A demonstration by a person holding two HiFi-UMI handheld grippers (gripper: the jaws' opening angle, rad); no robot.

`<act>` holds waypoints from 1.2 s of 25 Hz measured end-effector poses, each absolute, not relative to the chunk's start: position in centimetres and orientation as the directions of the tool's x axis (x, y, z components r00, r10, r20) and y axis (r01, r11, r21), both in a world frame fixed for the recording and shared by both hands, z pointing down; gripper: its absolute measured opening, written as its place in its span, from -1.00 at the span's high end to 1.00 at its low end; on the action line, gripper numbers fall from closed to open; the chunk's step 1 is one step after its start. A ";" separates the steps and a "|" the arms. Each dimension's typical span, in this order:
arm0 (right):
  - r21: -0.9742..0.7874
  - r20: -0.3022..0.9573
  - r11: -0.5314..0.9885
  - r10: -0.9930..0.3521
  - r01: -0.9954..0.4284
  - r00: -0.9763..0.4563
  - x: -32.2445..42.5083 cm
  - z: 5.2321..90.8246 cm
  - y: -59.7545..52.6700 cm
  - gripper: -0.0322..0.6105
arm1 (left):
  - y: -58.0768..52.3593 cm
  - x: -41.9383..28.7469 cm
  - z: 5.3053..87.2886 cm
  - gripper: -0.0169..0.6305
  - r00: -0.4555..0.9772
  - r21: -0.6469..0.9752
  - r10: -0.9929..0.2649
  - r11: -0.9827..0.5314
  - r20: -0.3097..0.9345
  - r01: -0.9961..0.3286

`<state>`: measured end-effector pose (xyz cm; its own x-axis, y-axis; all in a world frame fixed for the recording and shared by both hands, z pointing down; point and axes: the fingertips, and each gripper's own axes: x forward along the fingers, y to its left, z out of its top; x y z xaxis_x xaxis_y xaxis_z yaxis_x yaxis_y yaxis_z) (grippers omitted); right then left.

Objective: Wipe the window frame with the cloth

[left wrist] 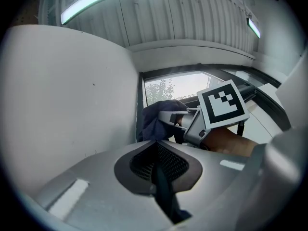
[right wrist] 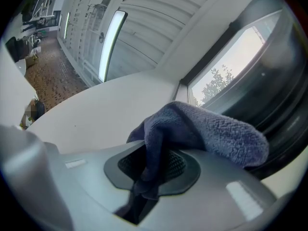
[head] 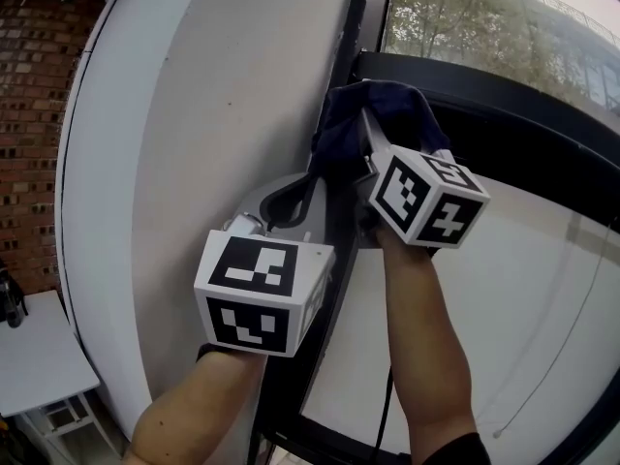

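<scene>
Nearest, the left claw (left wrist: pixel 156 168) is closed on nothing, its jaws meeting flat. It hangs beside the white wall (head: pixel 213 105), just below and to the left of the right claw. The right claw (right wrist: pixel 150 172) is clamped on a dark blue terry cloth (right wrist: pixel 211 134), which bunches out over its tips. Beyond, the cloth sits against the black window frame (head: pixel 360 17), at the corner where the upright meets the crossbar; how firmly it presses there I cannot tell. The upright's long axis runs up and down past the cloth, so the right claw, the nearer one, would likely stroke along that line. Past the glass stand trees (head: pixel 455 8).
</scene>
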<state>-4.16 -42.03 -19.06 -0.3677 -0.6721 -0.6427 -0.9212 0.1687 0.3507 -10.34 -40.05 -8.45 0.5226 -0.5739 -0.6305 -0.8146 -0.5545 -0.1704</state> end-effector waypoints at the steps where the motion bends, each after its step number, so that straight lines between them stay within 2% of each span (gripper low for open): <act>1: 0.348 -0.646 0.165 -0.671 -0.923 -0.364 -4.0 -19.1 -42.0 0.70 | -40.1 -10.2 -8.4 0.97 0.525 -0.170 -0.574 -0.557 -0.629 -0.813; 10: 0.332 -0.661 0.144 -0.670 -0.932 -0.339 -2.3 -19.9 -41.0 0.70 | -39.6 -9.4 -8.3 0.97 0.544 -0.168 -0.551 -0.588 -0.633 -0.791; 30: 0.225 -0.693 -0.041 -0.709 -0.973 -0.131 6.1 -20.0 -33.7 0.70 | -34.9 -8.2 -7.1 0.97 0.617 -0.191 -0.512 -0.657 -0.597 -0.729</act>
<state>6.08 -33.66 -20.02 -0.1308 -0.7088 -0.6932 -0.9734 -0.0409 0.2254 -8.21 -34.91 -7.09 0.6173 -0.5117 -0.5975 -0.7294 -0.6569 -0.1910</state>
